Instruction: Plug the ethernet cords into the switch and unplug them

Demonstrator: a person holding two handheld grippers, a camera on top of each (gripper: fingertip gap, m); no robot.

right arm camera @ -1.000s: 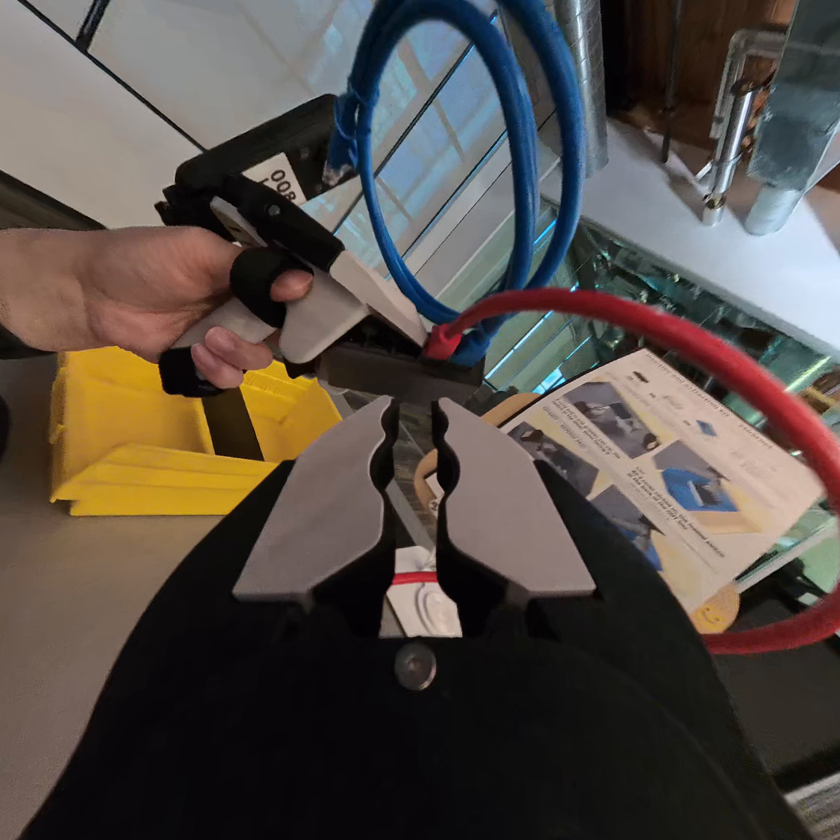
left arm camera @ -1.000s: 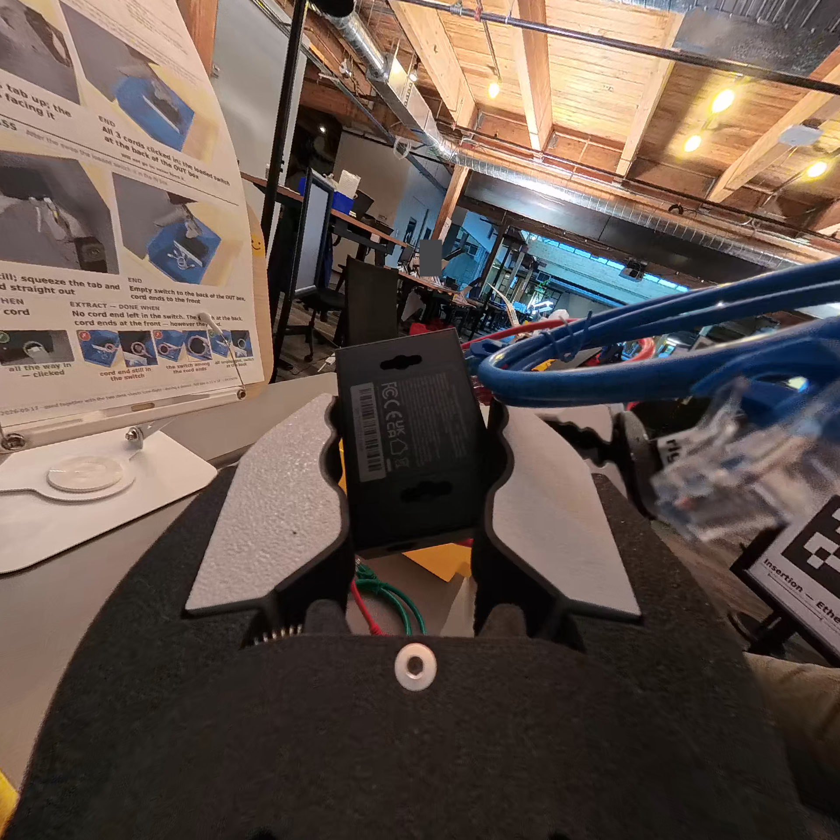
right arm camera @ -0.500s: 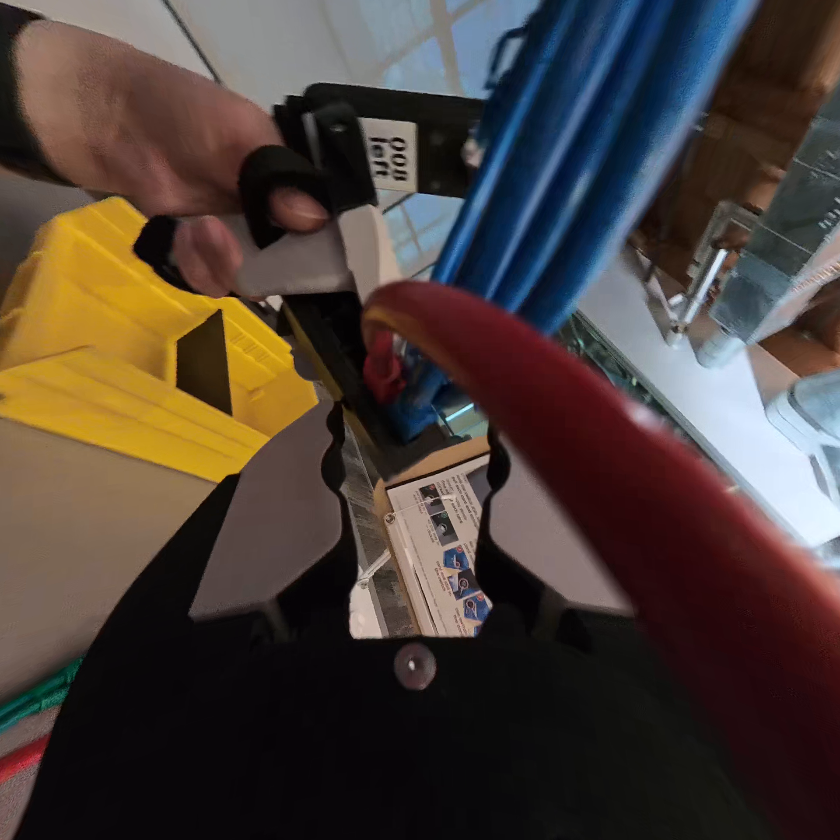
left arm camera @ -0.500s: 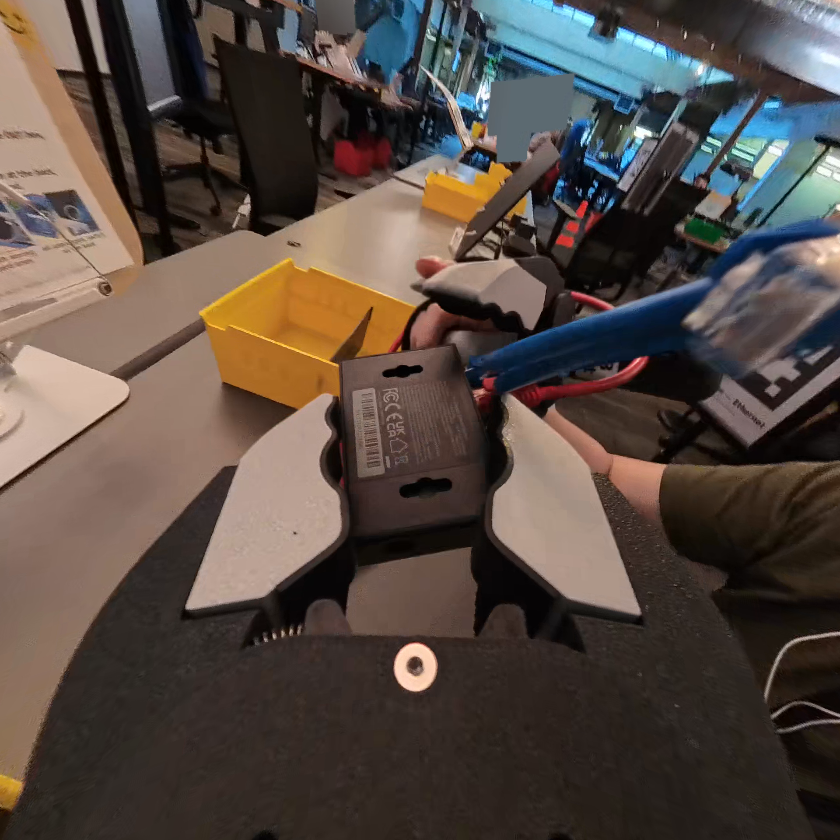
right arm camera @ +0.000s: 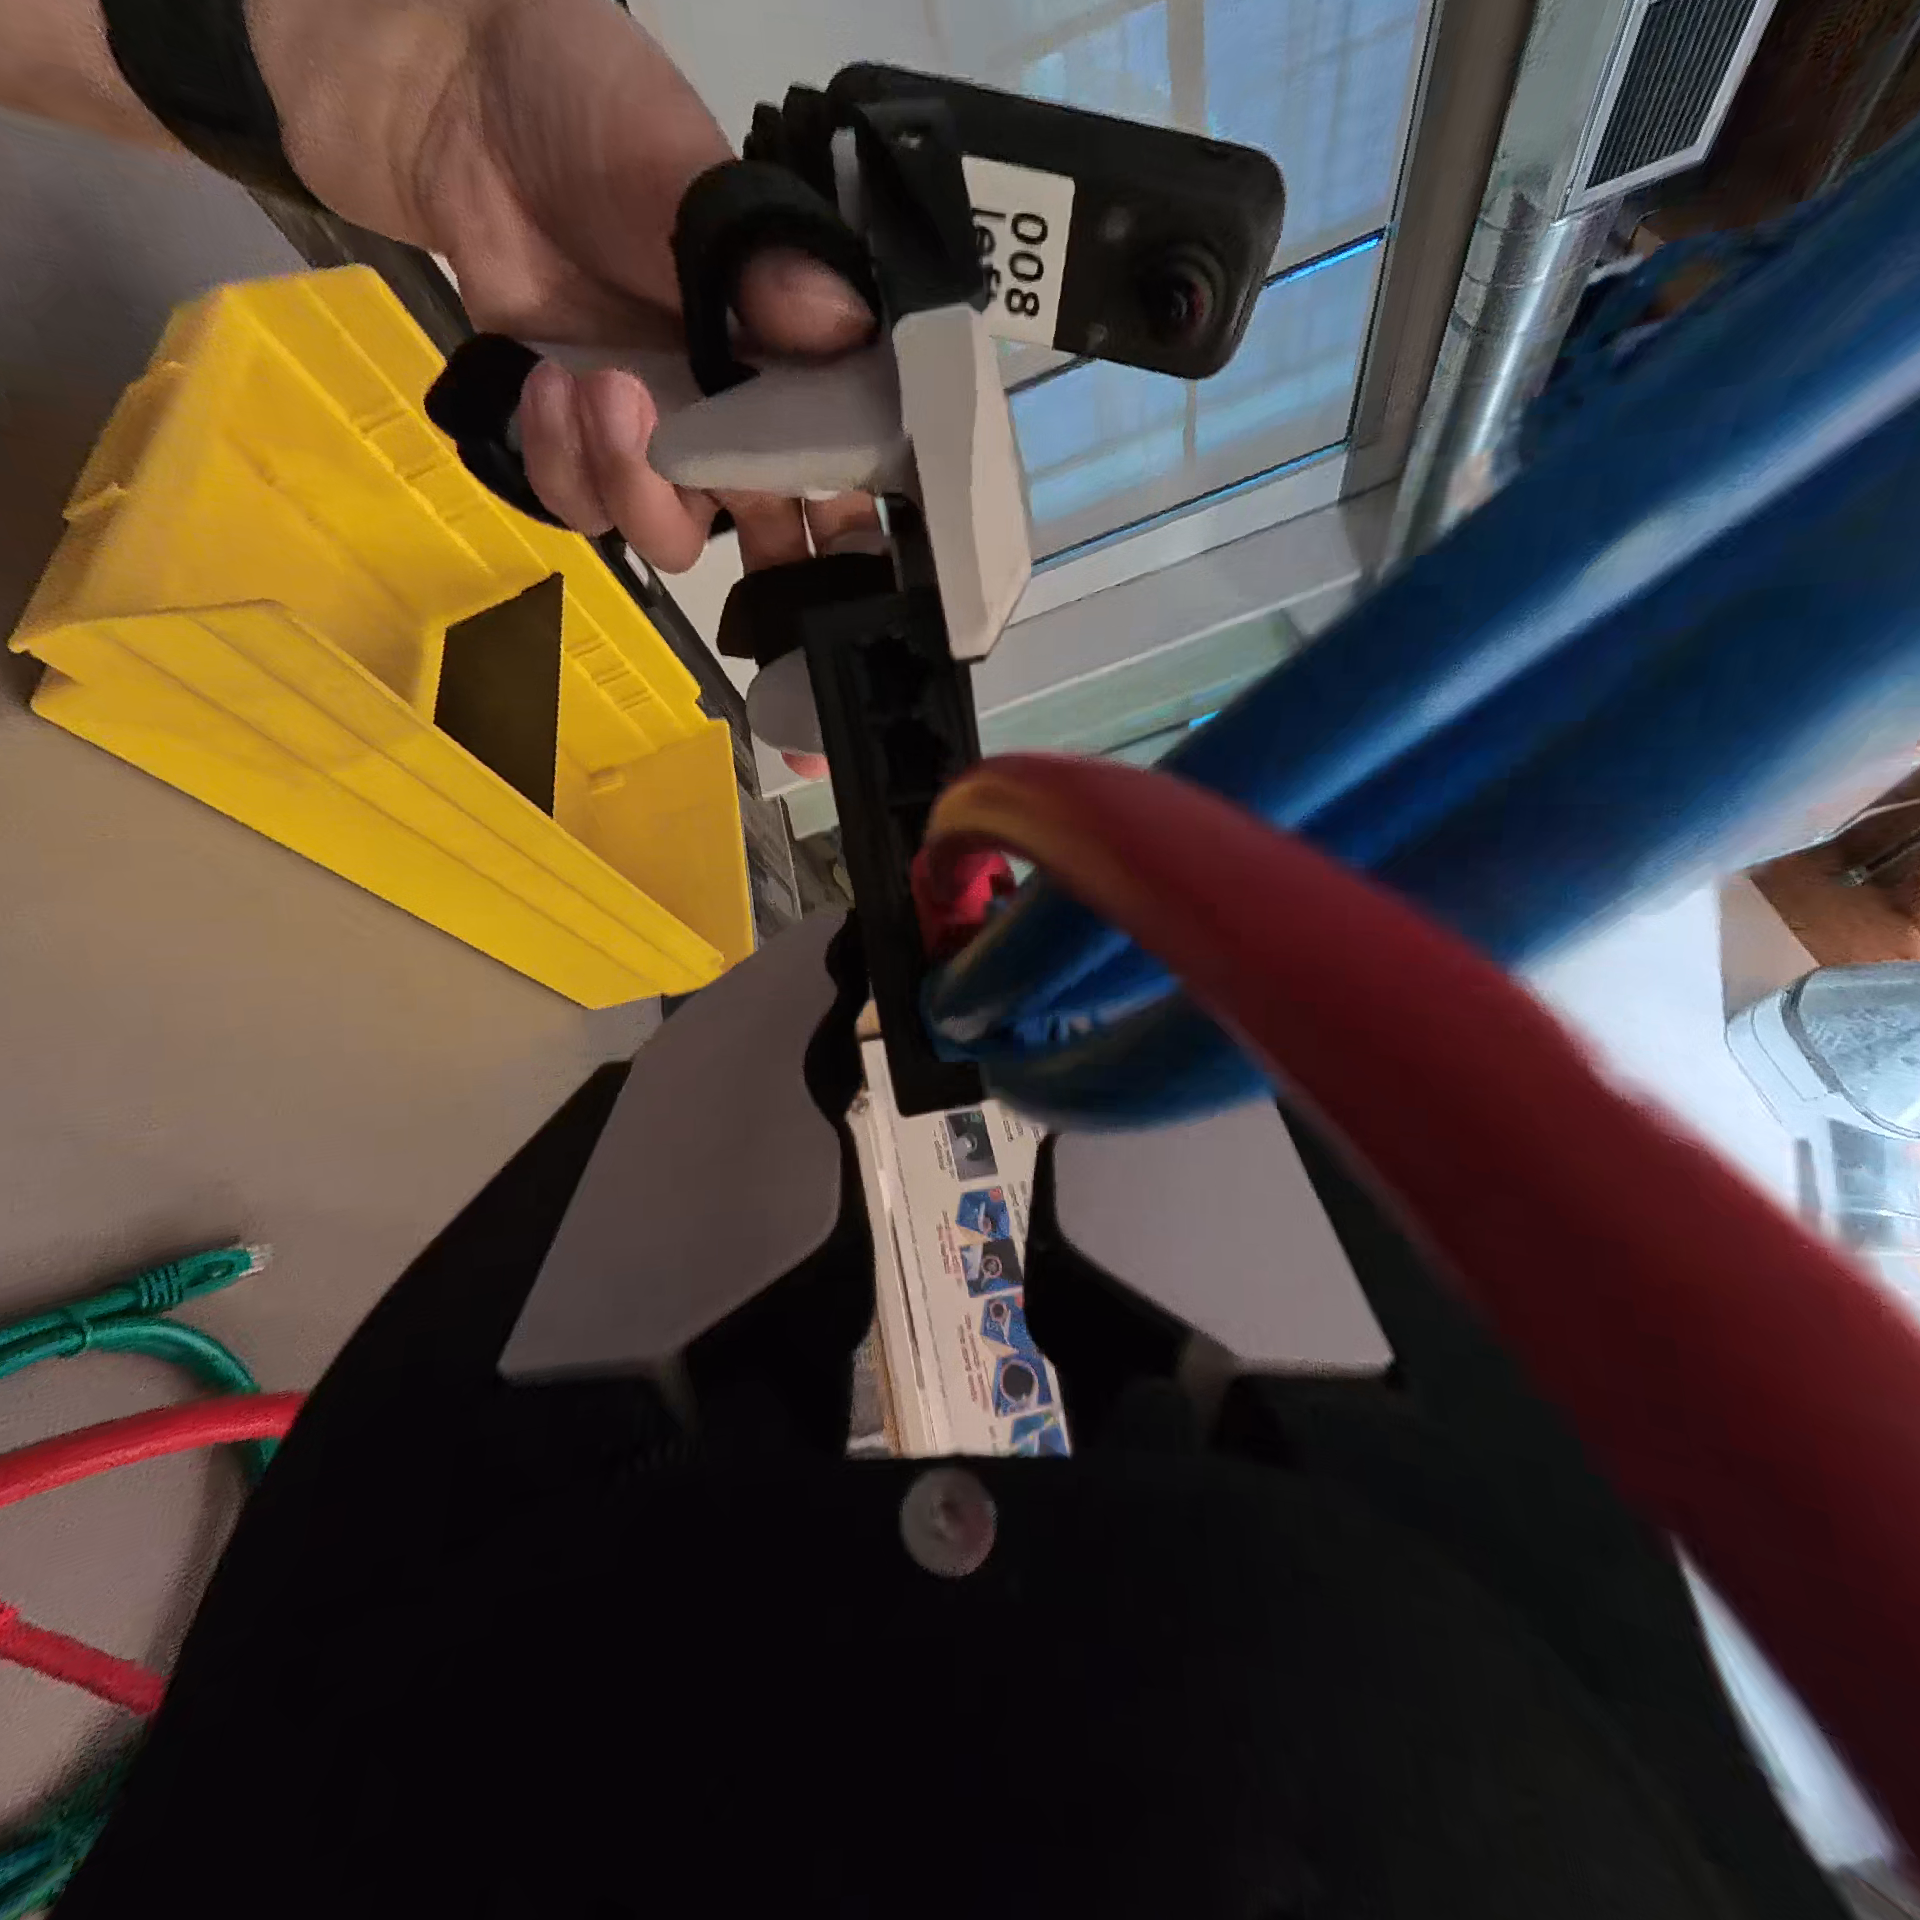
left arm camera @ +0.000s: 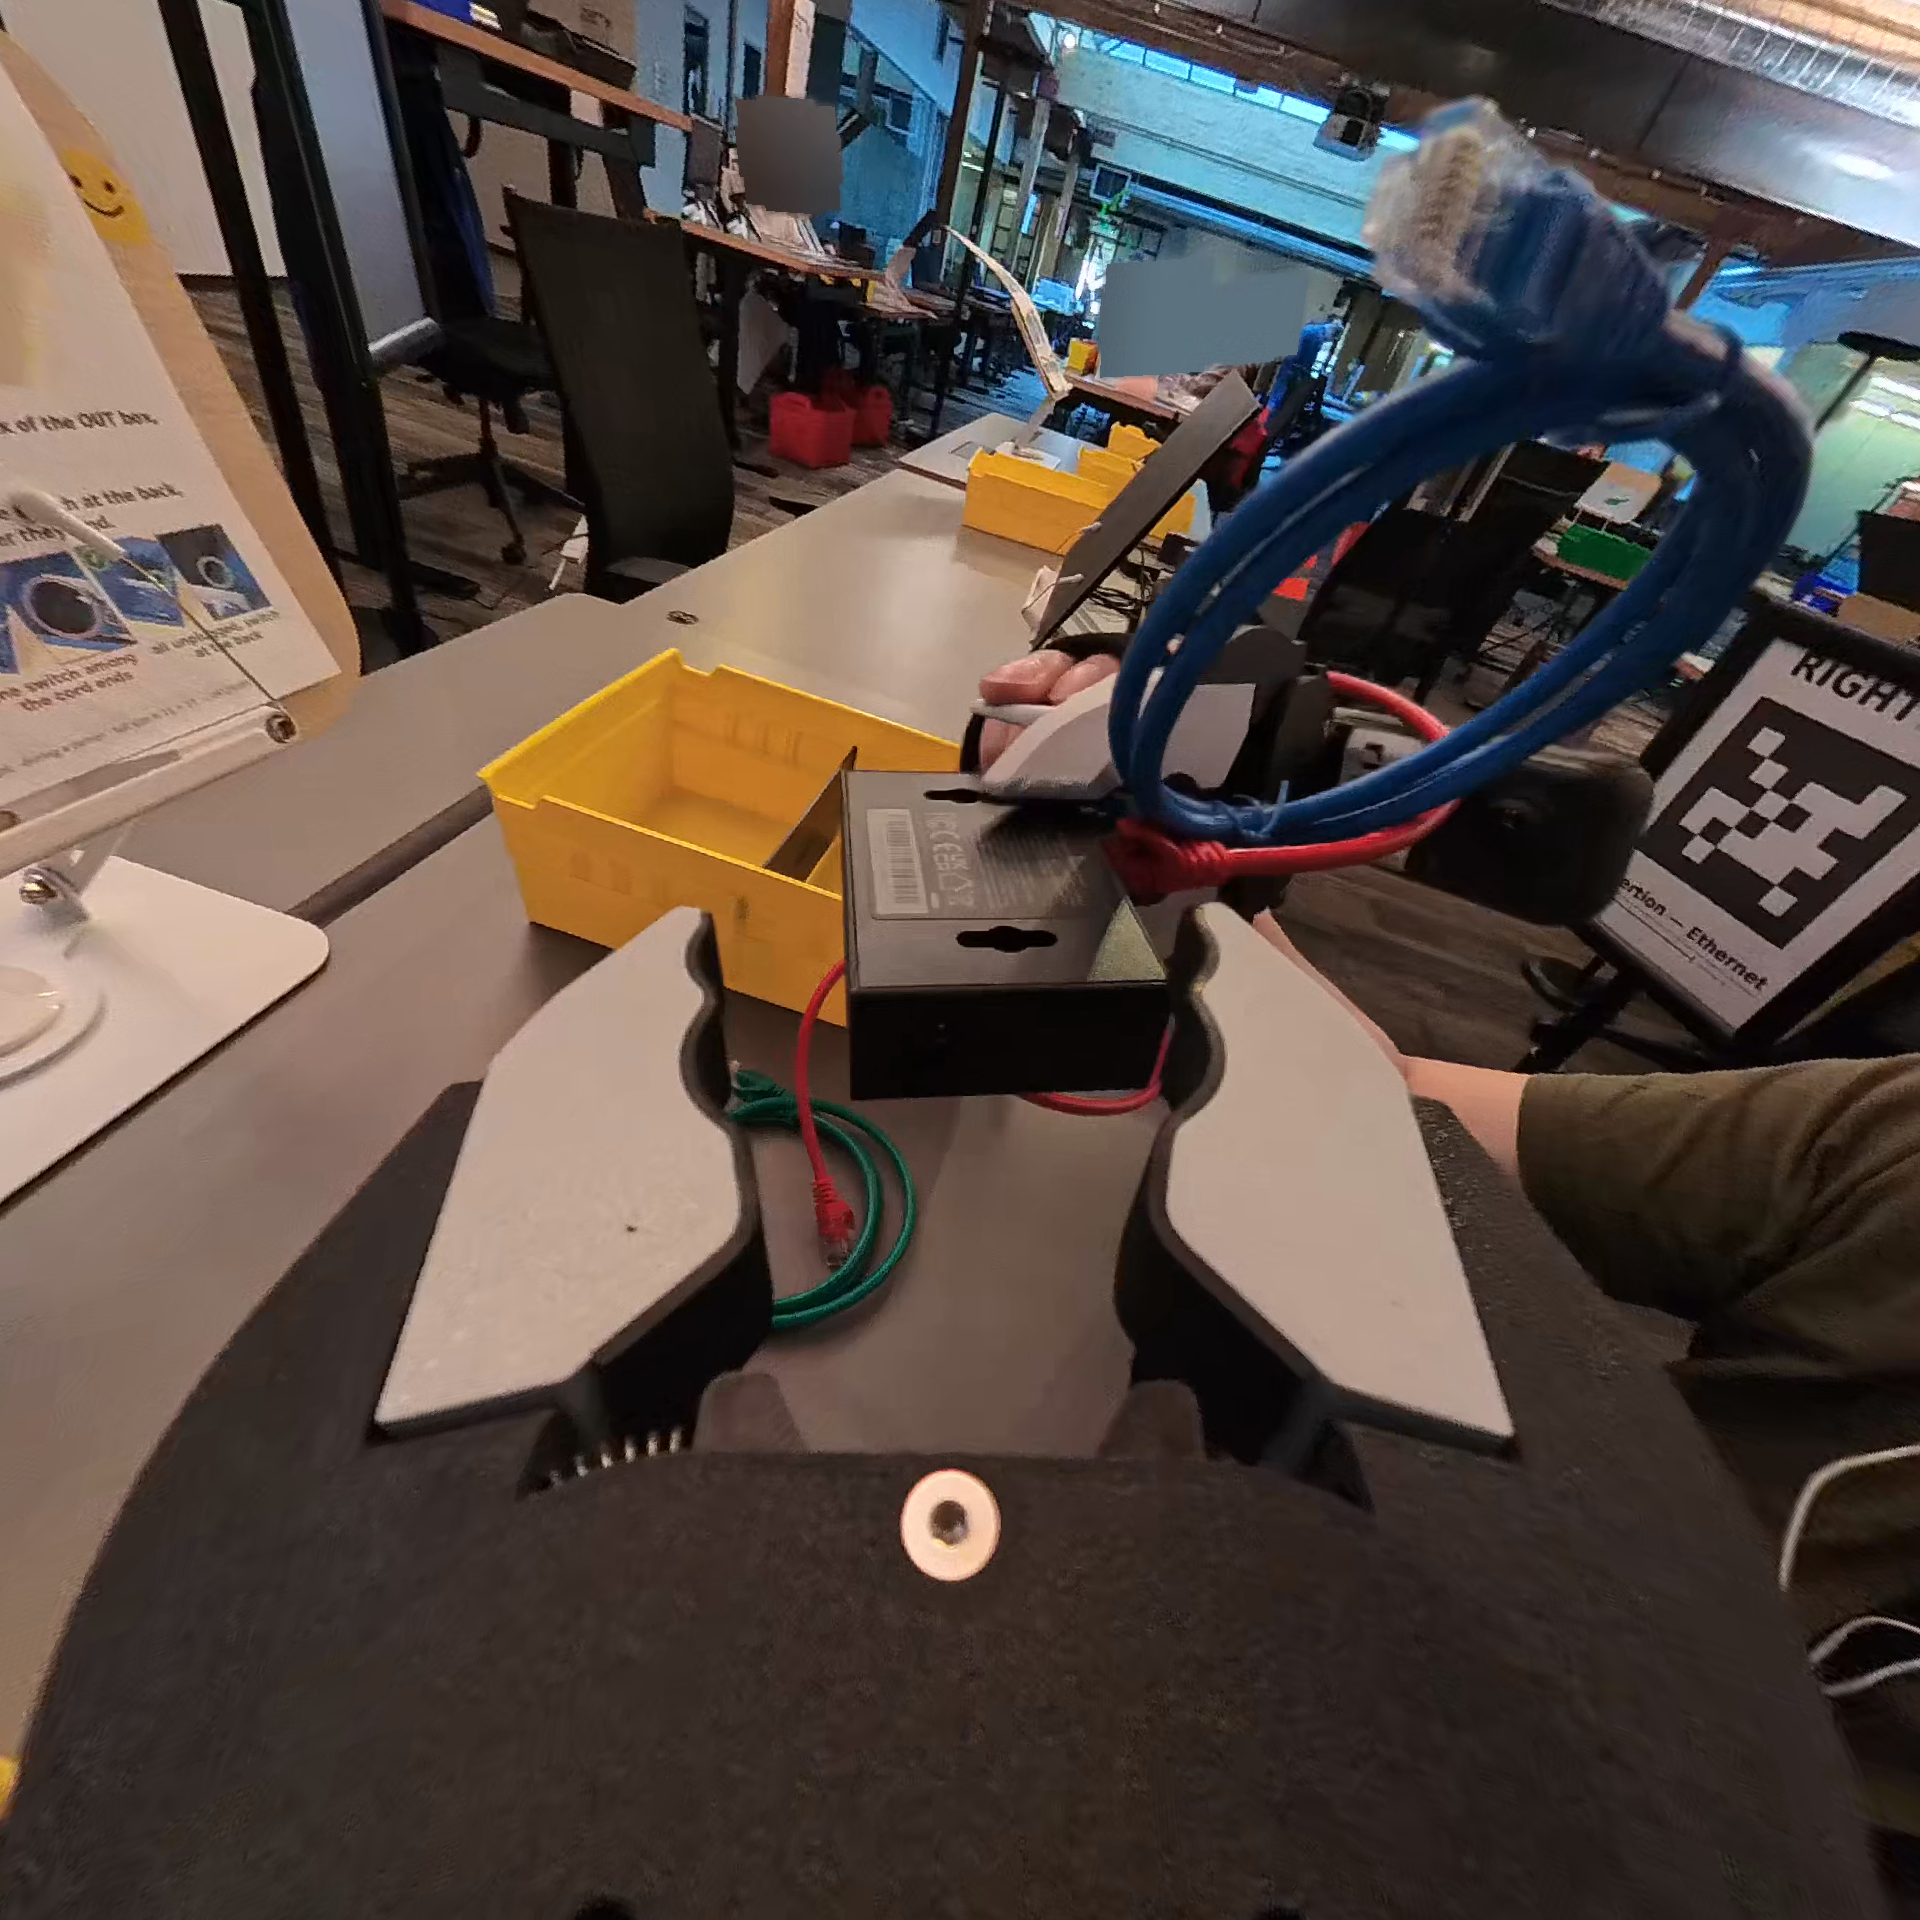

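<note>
Left gripper [left arm camera: 940,997] jaws spread wide about the black switch [left arm camera: 997,914]; grip cannot be confirmed. Right gripper [right arm camera: 940,1049] half open, empty. Blue cord [left arm camera: 1455,665] and red cord [right arm camera: 1455,1195] crowd the ports; yellow bin [left arm camera: 665,800] far left.

Lettering is showing on four things, though none of it is being repeated here. A white barcode sticker [left arm camera: 902,871] and a row of printed marks are sitting on the upturned black switch [left arm camera: 997,914]. An instruction sheet [left arm camera: 125,582] on its stand is carrying captions under small photos. A black-and-white marker sign [left arm camera: 1787,821] is bearing words above and below its pattern. A white sticker [right arm camera: 1023,265] with digits and a word is sitting on the black camera housing [right arm camera: 1153,239].
</note>
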